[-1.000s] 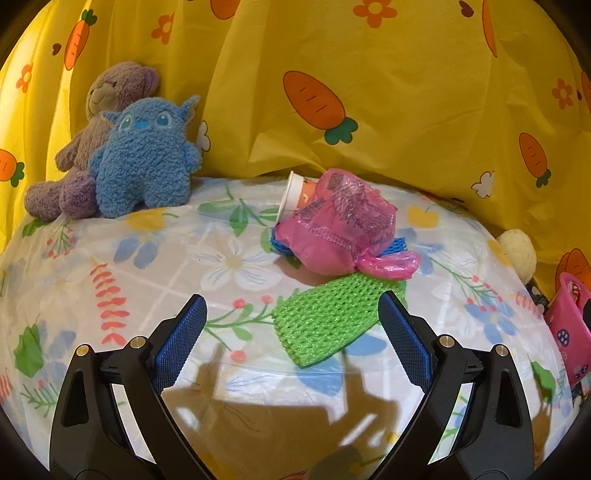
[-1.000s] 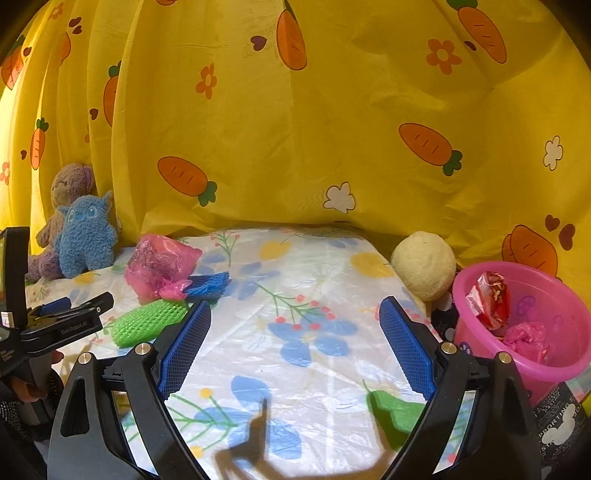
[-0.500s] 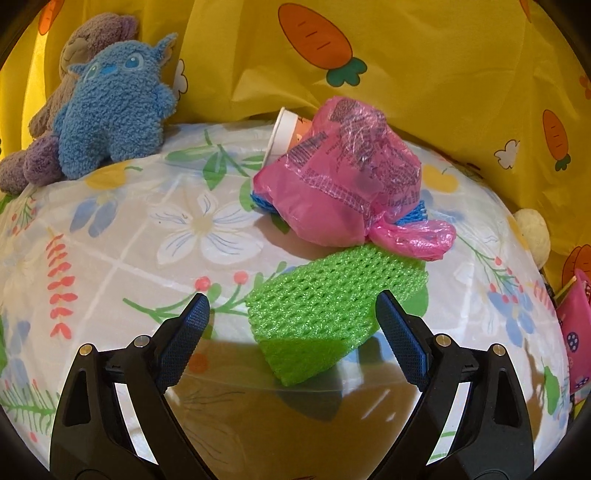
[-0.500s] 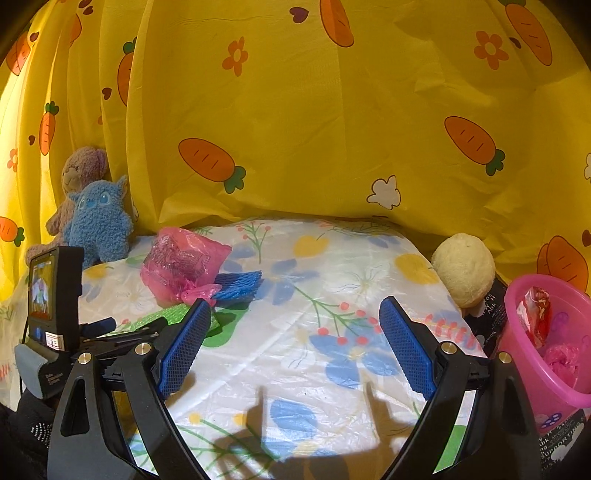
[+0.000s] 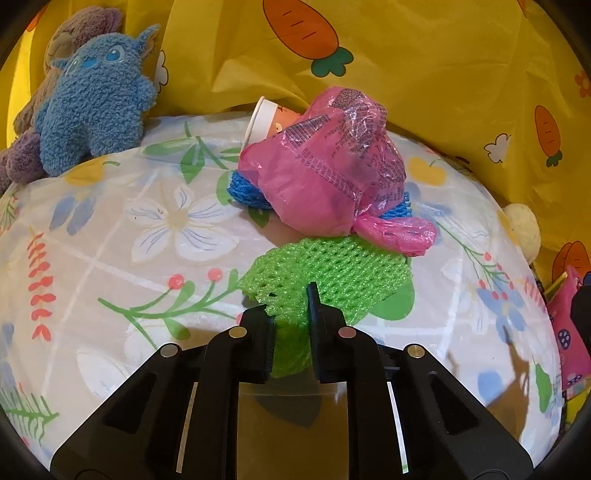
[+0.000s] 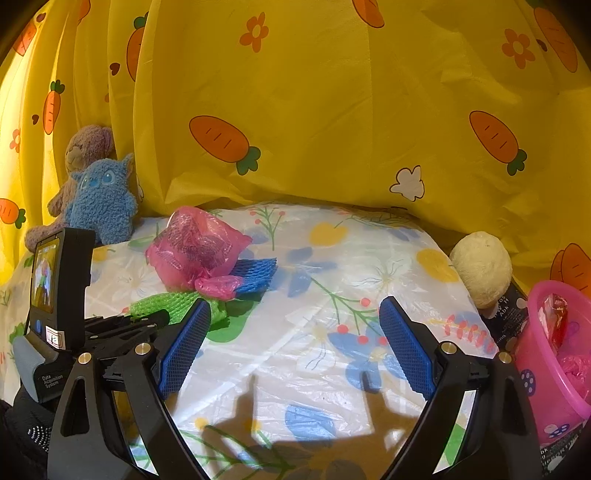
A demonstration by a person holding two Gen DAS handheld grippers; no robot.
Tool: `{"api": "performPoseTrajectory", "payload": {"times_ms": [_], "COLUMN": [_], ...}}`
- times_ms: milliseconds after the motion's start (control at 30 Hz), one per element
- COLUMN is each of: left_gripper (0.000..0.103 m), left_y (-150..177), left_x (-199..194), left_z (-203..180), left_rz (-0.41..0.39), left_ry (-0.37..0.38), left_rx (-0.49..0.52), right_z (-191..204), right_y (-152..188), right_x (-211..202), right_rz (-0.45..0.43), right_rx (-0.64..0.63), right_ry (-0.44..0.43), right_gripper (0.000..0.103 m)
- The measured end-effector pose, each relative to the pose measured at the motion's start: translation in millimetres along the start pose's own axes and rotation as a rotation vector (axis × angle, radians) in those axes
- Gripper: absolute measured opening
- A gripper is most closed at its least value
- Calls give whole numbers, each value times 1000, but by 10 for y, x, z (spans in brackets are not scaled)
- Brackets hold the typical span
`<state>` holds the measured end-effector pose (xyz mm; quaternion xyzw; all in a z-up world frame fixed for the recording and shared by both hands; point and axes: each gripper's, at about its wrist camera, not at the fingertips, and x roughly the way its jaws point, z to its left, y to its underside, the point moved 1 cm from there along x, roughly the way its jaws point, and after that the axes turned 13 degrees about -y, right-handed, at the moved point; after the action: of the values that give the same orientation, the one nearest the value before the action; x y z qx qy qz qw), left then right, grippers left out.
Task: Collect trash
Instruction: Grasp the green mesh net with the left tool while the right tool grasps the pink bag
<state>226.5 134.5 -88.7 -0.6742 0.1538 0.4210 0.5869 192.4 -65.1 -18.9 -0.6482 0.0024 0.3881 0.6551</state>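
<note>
The left gripper (image 5: 290,325) pinches the near edge of a green foam net (image 5: 332,275), its two black fingers drawn close with the mesh bunched between them, on a worktop (image 5: 110,258) covered in a clear-wrapped floral cloth. The rest of the net lies flat ahead of the fingertips, its far edge touching a crumpled pink plastic bag (image 5: 325,173). That bag sits on a blue foam net (image 5: 243,190), with a white paper cup (image 5: 264,120) lying on its side just behind it against the yellow carrot-print curtain (image 5: 424,66). A blue plush toy (image 5: 92,103) leans on a brown plush bear (image 5: 70,33) at the far left corner.

The right gripper (image 6: 295,343) hangs above the middle of the worktop with its blue-padded fingers spread wide and nothing between them; the green net lies to its left, partly behind its left finger. At the right edge stands a pink bucket (image 6: 546,354) holding red and pink wrappers, and a cream-coloured ball (image 6: 480,267) rests just beside it.
</note>
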Motion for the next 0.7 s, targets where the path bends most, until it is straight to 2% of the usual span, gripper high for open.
{"api": "performPoseTrajectory", "payload": {"times_ms": [233,367,500,700], "left_gripper": [12,12,12,12], "left_y": [16,35,48,-43], "left_x": [-287,-524,-700,-826], "left_z": [236,465,737,1162], "left_rz": [-52,-101,-164,-233], "left_ry": [45,44,-29,-167], "left_rx": [-59,-103,-157,-304], "right_z": [64,125,221,436], "right_y": [-23,-51,-76,-153], "right_x": [31,75,169,383], "right_rz": [8,17,40,69], "right_rx": [-18,-24,-30,-53], "right_ry": [-8,-28,-57,-122], "right_gripper": [89,89,89,89]}}
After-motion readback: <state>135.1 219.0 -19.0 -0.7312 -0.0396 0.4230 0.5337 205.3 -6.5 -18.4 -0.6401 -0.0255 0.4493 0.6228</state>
